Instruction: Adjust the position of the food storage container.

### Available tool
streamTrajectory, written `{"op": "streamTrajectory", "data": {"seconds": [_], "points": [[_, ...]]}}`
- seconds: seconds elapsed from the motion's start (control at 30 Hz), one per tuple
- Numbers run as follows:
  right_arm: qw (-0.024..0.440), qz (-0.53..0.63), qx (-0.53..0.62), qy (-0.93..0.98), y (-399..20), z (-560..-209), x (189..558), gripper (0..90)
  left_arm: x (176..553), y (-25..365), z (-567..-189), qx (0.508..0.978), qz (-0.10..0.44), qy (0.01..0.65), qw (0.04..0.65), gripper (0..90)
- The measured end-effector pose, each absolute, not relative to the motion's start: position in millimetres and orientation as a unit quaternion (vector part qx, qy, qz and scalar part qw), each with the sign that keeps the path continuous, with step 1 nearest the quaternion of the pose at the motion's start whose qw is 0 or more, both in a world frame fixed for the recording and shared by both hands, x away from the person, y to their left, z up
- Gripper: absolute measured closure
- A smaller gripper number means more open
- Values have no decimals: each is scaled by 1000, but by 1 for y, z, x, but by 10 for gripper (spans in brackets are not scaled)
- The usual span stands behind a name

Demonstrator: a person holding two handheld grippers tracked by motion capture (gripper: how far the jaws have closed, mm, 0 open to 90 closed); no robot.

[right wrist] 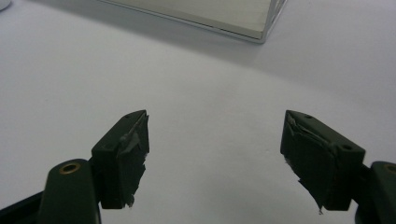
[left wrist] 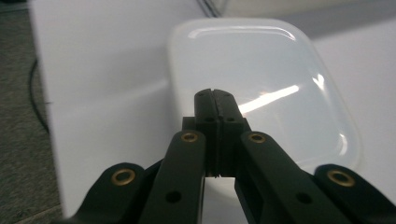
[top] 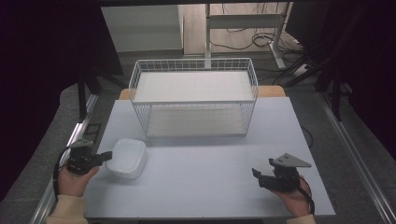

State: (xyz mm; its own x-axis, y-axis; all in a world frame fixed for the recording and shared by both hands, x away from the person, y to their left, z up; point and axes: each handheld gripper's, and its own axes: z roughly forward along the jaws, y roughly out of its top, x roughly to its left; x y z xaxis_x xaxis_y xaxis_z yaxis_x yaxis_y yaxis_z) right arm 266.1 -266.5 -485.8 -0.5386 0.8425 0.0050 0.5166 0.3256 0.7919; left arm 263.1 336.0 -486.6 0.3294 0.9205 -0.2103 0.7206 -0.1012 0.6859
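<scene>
Container [top: 127, 157]: translucent white plastic, smooth and glossy; the left gripper view catches bright streaks of reflected light on its flat face [left wrist: 275, 88].

Desk [top: 201, 186]: pale grey-white top, smooth, matt, no visible grain.

Wire basket [top: 194, 95]: thin white-coated metal wire in a grid; pale flat boards inside look matt.

Left gripper [top: 108, 156]: matt black plastic, with brass-coloured metal rivets.

Right gripper [top: 255, 172]: same matt black plastic; fingers [right wrist: 133, 154] faced with dark tape or rubbery padding, rough, torn and ragged at the edges. Grey plate on top looks dull.

Sleeve [top: 65, 209]: beige cloth, soft-looking.
</scene>
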Motion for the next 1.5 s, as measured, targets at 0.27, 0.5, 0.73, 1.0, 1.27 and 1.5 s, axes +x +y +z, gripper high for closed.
{"op": "streamTrajectory", "data": {"seconds": [0.27,0.5,0.73,1.0,1.27,1.5], "points": [[214,385,433,786,-267,-486,266,238,264,330,-484,735,166,562,343,900],[216,382,433,788,-266,-487,267,238,263,351,-487,709,198,597,318,900],[217,379,432,789,-266,-487,267,238,271,347,-499,726,161,587,320,900],[218,379,433,788,-266,-487,268,238,272,342,-500,726,142,585,333,900],[220,384,434,785,-265,-484,267,238,273,320,-499,742,128,566,337,900],[218,385,432,786,-263,-484,266,238,272,292,-504,766,109,544,324,899]]}}
